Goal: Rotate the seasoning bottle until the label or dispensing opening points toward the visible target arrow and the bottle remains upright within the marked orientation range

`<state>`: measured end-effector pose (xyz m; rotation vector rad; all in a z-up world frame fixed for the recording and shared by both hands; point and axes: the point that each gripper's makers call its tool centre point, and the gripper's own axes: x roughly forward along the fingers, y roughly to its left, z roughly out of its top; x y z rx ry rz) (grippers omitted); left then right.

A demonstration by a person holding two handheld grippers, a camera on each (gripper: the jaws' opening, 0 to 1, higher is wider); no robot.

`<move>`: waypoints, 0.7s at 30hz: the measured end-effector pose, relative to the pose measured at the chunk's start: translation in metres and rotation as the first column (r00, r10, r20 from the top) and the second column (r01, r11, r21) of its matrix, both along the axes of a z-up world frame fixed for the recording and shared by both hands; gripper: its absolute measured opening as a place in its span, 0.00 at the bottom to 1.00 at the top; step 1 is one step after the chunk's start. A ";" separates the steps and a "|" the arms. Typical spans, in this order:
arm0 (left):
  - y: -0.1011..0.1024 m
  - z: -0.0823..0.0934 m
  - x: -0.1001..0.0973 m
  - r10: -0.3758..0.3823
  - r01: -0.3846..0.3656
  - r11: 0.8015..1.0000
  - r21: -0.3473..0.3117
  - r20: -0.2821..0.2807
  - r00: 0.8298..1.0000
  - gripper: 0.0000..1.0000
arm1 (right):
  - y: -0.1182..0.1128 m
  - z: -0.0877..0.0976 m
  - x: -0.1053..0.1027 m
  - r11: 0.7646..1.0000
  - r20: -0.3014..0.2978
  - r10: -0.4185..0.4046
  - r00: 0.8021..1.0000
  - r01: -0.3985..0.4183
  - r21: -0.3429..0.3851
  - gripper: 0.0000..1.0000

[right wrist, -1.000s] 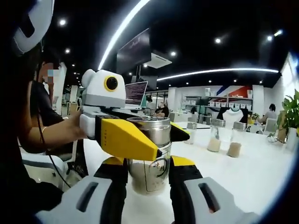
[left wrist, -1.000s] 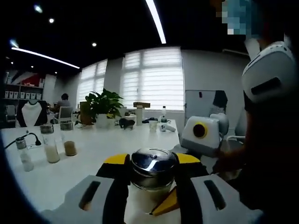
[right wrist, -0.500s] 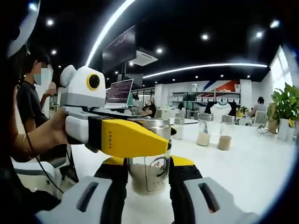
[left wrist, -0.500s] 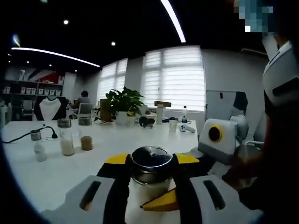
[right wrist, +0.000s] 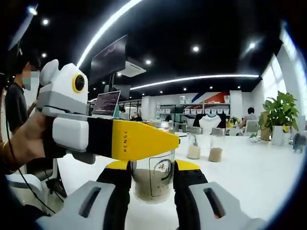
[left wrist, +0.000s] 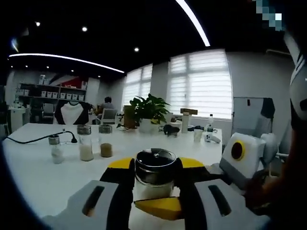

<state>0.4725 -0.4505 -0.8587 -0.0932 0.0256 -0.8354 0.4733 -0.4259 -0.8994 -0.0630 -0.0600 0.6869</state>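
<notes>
The seasoning bottle [left wrist: 154, 176], glass with a steel lid, stands upright on the white table [left wrist: 43, 177] between my left gripper's [left wrist: 154, 165] jaws, which are shut on its lid end. One yellow fingertip of the right gripper [left wrist: 160, 207] crosses low in front of it. In the right gripper view my right gripper [right wrist: 152, 166] is shut on the bottle's glass body [right wrist: 154, 179], whose black-printed label faces the camera. The left gripper [right wrist: 129, 140], held by a hand [right wrist: 21, 143], lies across the lid and hides it.
Three small seasoning jars [left wrist: 86, 147] and a black cable [left wrist: 33, 139] sit to the left on the table; two of the jars [right wrist: 194, 149] also stand behind the bottle. A potted plant [left wrist: 149, 111] and clutter are at the far edge. A person [right wrist: 14, 96] stands at the left.
Both views have swung round with the bottle between the jaws; the background slid sideways. In the right gripper view the left gripper turned to lie level across the lid, and the label shows more squarely.
</notes>
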 end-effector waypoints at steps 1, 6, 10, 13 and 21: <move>0.001 0.000 0.001 0.012 -0.012 1.000 -0.006 -0.006 1.000 0.37 | 0.000 0.000 0.001 1.000 -0.001 -0.005 1.000 0.005 0.005 0.31; 0.005 0.002 0.004 0.156 -0.156 0.988 0.008 0.009 0.988 0.36 | -0.003 0.002 0.005 0.998 0.009 -0.050 0.999 0.050 0.023 0.31; 0.002 0.005 0.001 0.201 -0.203 0.978 0.041 0.044 0.979 0.36 | -0.005 0.004 0.005 0.998 0.016 -0.060 0.998 0.059 0.031 0.31; 0.003 0.007 0.001 0.222 -0.223 0.975 0.020 0.037 0.974 0.36 | -0.005 0.004 0.004 0.998 0.021 -0.065 0.998 0.065 0.025 0.31; 0.001 0.009 0.001 0.290 -0.290 0.957 -0.016 0.011 0.957 0.37 | -0.006 0.000 0.004 0.997 0.000 -0.075 0.997 0.075 0.030 0.32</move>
